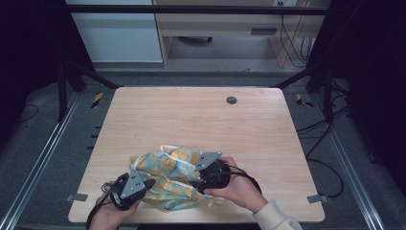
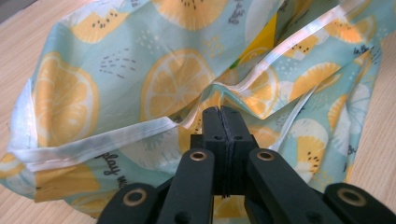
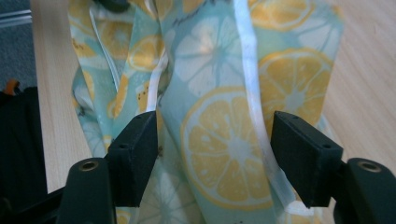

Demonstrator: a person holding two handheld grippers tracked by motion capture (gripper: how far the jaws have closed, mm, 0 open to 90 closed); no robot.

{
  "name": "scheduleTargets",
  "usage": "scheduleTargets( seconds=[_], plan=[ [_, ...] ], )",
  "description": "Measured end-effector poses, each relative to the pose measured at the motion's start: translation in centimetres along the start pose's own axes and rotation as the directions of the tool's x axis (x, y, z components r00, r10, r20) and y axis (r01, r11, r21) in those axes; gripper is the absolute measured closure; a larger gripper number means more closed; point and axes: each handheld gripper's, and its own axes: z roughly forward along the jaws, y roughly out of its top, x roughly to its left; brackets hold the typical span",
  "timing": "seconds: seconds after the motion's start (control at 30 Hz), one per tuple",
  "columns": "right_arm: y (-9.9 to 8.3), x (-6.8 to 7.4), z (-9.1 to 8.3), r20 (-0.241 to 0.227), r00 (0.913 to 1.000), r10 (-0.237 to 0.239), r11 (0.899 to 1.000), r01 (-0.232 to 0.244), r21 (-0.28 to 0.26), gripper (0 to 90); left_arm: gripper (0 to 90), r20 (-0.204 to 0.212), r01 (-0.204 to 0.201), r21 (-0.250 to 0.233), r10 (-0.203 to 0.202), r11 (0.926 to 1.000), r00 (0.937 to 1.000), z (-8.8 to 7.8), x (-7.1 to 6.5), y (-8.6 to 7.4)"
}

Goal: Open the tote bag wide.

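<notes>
1. We keep the left claw (image 2: 222,122) pinched on the white hem of the lemon-print cloth (image 1: 170,177), bunched at the tabletop's (image 1: 201,120) near edge.
2. The right claw (image 3: 215,154) stands spread around a fold; we centre the white hem (image 3: 254,112) before pinching.

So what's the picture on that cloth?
Yellow lemon slices on pale blue-green, with a white hem. The cloth shows best in the left gripper view.

Your bench (image 1: 201,115) is evenly lit from above, while the surroundings fall into deep shadow. Close to your tongs, both tong cameras look soft and slightly blurred; the cloth (image 2: 140,70) shows no glare.
</notes>
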Motion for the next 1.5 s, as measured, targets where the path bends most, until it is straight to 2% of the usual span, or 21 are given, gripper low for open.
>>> scheduleTargets(
  seconds=[0.03,0.07,0.1,0.13,0.23,0.27,0.33,0.53,0.7,0.73,0.8,0.87,1.03,1.13,1.23,1.5],
  plan=[
    [0.0,0.0,0.0,0.000,1.0000,0.000,1.000,0.000,0.000,45.1,90.0,0.001,0.003,-0.006,-0.003,1.0000,1.0000,-0.1,0.0,0.1],
    [0.0,0.1,0.0,0.011,0.9999,-0.002,1.000,0.002,0.000,52.1,90.0,0.001,0.001,-0.010,-0.001,0.9999,1.0000,-0.1,-0.1,0.1],
    [0.0,0.0,-0.3,0.005,1.0000,0.006,1.000,-0.006,-0.002,67.4,90.0,0.000,-0.001,-0.011,0.001,0.9999,1.0000,-0.1,-0.1,0.1],
    [0.0,0.0,-0.3,0.005,1.0000,0.006,1.000,-0.006,-0.002,67.4,90.0,0.003,0.002,-0.013,-0.002,0.9999,1.0000,0.0,-0.2,0.1],
    [0.3,-0.3,-1.0,0.009,0.9999,0.010,0.999,-0.009,-0.036,81.5,90.0,0.006,0.004,-0.014,-0.004,0.9999,1.0000,0.2,-0.4,0.1],
    [0.4,-0.5,-1.2,0.009,0.9999,0.010,0.999,-0.010,-0.052,84.1,90.0,0.009,-0.010,-0.002,0.010,0.9999,0.9999,0.2,-0.3,0.2],
    [0.8,-0.9,-1.7,0.017,0.9997,0.019,0.996,-0.017,-0.082,87.0,90.0,0.010,-0.003,-0.009,0.003,1.0000,0.9999,0.4,-0.5,0.2],
    [2.9,-2.6,-2.4,0.024,0.9985,0.049,0.989,-0.045,-0.143,88.7,90.0,0.011,-0.018,-0.008,0.018,0.9998,0.9998,0.3,-0.5,0.3],
    [4.4,-3.5,-2.5,0.021,0.9978,0.062,0.984,-0.058,-0.169,89.1,90.0,0.001,0.000,-0.028,0.000,0.9996,1.0000,-0.2,0.0,0.2],
    [4.8,-3.8,-2.4,0.022,0.9980,0.059,0.984,-0.055,-0.169,89.2,90.0,0.000,0.010,-0.034,-0.010,0.9994,1.0000,-0.1,-0.1,0.2],
    [5.6,-4.4,-2.2,0.025,0.9977,0.063,0.984,-0.058,-0.167,89.3,90.0,-0.002,0.001,-0.025,-0.001,0.9997,1.0000,-0.1,0.0,0.2],
    [6.1,-4.9,-1.9,0.028,0.9969,0.074,0.984,-0.068,-0.162,89.4,90.0,-0.001,0.005,-0.036,-0.006,0.9993,1.0000,0.0,-0.1,0.3],
    [6.6,-5.8,-1.3,0.028,0.9956,0.090,0.985,-0.084,-0.150,89.5,90.0,0.005,0.005,-0.027,-0.005,0.9996,1.0000,0.0,-0.1,0.3],
    [6.8,-6.6,-0.8,0.037,0.9920,0.120,0.983,-0.114,-0.144,89.6,90.0,0.011,0.011,-0.017,-0.011,0.9998,0.9999,0.2,-0.2,0.2],
    [6.7,-7.3,-0.3,0.041,0.9888,0.144,0.981,-0.137,-0.140,89.6,90.0,0.010,-0.002,-0.007,0.002,1.0000,0.9999,0.1,-0.2,0.2],
    [6.0,-9.1,0.8,0.059,0.9801,0.189,0.976,-0.182,-0.118,89.6,90.0,0.009,0.017,0.004,-0.017,0.9999,0.9998,0.4,-0.1,-0.1]
  ],
)
